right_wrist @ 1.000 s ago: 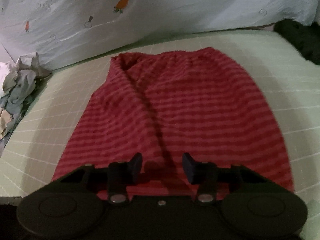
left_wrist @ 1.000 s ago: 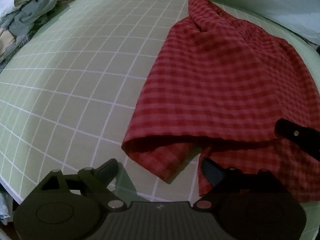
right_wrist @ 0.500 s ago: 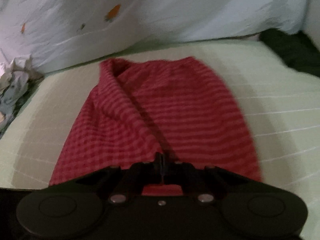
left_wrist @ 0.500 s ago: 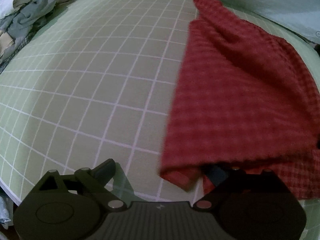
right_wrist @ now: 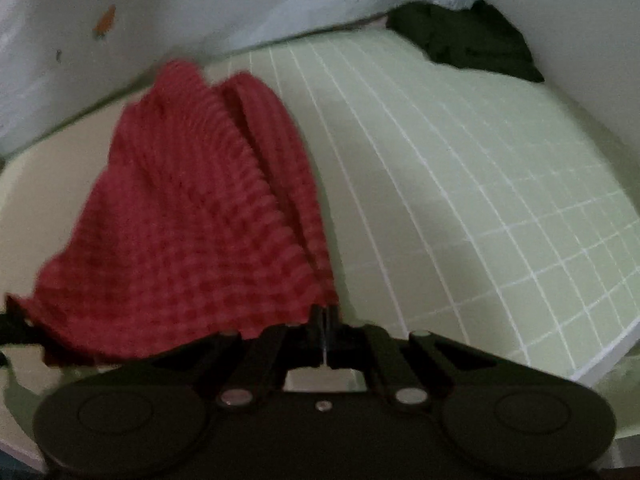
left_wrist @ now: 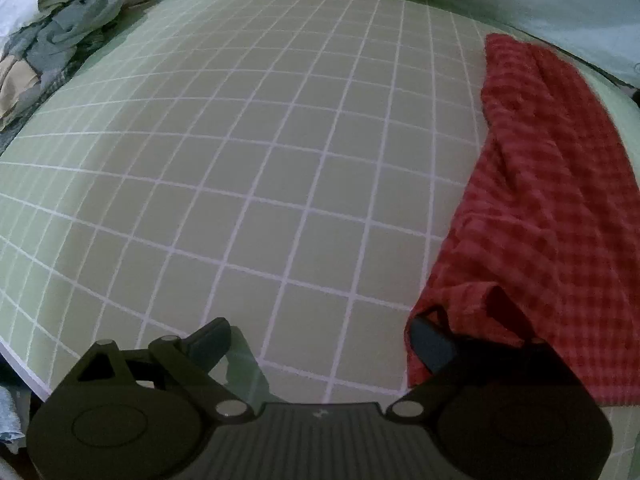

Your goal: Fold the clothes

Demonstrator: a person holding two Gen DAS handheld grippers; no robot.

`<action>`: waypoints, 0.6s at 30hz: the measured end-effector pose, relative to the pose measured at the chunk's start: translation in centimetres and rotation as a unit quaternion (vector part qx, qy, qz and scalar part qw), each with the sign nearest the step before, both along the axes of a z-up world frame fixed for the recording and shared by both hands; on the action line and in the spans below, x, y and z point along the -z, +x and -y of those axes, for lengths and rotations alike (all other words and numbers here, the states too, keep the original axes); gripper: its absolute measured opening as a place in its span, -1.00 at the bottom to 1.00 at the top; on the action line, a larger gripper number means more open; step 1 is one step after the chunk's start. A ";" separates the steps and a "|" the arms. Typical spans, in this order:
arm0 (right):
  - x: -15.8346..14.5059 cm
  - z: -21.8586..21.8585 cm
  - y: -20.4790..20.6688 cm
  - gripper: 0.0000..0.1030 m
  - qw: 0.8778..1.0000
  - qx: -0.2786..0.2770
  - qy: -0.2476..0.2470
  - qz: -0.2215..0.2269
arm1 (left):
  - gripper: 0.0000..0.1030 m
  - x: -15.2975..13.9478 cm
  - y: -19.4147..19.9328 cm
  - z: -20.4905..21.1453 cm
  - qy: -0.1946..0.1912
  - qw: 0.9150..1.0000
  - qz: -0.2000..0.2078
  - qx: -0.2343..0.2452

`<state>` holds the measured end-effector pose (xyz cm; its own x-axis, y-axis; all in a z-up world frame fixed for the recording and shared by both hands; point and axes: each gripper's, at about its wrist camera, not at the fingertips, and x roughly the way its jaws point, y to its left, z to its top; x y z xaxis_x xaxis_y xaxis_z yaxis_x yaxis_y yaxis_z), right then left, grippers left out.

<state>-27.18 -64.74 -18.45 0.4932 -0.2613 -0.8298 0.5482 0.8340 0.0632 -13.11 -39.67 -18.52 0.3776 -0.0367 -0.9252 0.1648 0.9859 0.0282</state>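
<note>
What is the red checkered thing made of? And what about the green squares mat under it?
The red checkered garment looks like thin woven cloth, probably cotton: it creases, bunches and hangs softly where the right gripper pinches it. The green grid mat looks like smooth, matte, flat sheet, maybe rubbery plastic, with printed white lines; I cannot be sure.

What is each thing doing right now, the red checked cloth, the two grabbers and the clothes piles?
Red checked cloth: bunched, one edge pinched and lifted.
Right hand-held gripper: shut on the cloth's edge.
Left hand-held gripper: open, nothing between its fingers.
Grey clothes pile: crumpled, unfolded.
Dark garment: heaped at the mat's far corner.
</note>
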 end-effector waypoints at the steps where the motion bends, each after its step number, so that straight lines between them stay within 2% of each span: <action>1: 0.3 -0.1 0.0 -0.97 1.000 -0.001 0.002 -0.006 | 0.87 0.0 0.0 0.0 0.000 1.000 0.000 0.000; 5: 0.8 -0.5 0.1 -0.97 1.000 -0.005 0.007 -0.017 | 0.87 0.0 0.1 -0.3 -0.002 1.000 -0.009 -0.006; 8: 0.6 -0.7 0.3 -0.92 1.000 -0.006 0.008 -0.023 | 0.86 -0.1 0.4 -0.8 -0.010 0.999 -0.034 -0.018; 9: 0.5 -0.4 0.3 -0.83 1.000 -0.005 0.011 -0.024 | 0.86 -0.3 0.6 -1.0 -0.015 0.999 -0.041 -0.022; 12: 0.0 0.0 0.7 -0.37 1.000 0.007 0.014 -0.013 | 0.86 -1.4 1.1 -1.6 -0.026 0.998 -0.050 -0.030; 18: -0.9 0.4 1.9 -0.21 1.000 0.005 -0.011 -0.001 | 0.86 -4.3 1.9 -3.4 -0.072 0.995 -0.043 -0.053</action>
<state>-25.30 -65.16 -17.53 0.4883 -0.2851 -0.8248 0.5570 0.8294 0.0430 -11.24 -36.25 -14.18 0.3054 -0.1346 -0.9427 0.0556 0.9908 -0.1235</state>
